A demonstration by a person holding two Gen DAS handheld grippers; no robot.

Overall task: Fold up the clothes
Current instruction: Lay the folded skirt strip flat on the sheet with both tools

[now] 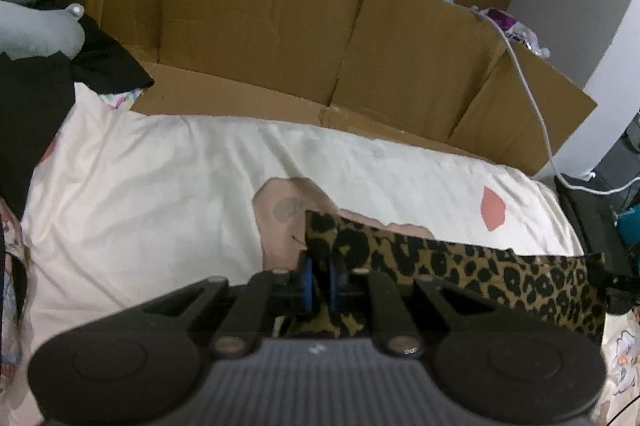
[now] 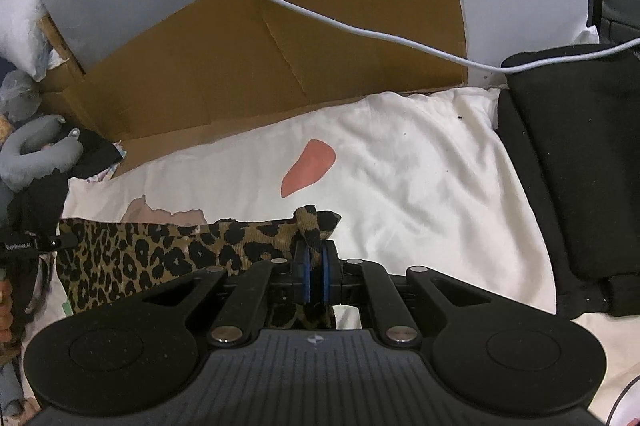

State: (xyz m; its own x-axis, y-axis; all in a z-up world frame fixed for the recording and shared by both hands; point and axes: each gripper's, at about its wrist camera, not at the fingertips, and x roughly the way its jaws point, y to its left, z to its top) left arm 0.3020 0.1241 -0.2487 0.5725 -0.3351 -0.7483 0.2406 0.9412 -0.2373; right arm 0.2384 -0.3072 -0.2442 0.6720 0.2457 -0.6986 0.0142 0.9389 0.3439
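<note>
Overhead, both tools gripped one leopard-print garment (image 1: 460, 266) above the bed's cream sheet (image 1: 160, 185). Its left corner was pinched in the left gripper (image 1: 321, 282), its right corner in the right gripper (image 2: 315, 276), the cloth stretched between them. Flattened cardboard (image 1: 260, 25) stood behind, a white cable (image 2: 360, 29) draped across it.

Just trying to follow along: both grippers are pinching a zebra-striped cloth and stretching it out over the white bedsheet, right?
Nearly. The cloth is leopard-spotted, not zebra-striped: black blotches on tan, plain in both wrist views. The rest holds: the left gripper and the right gripper each pinch one end of it, and it is stretched out over the white bedsheet.
</note>
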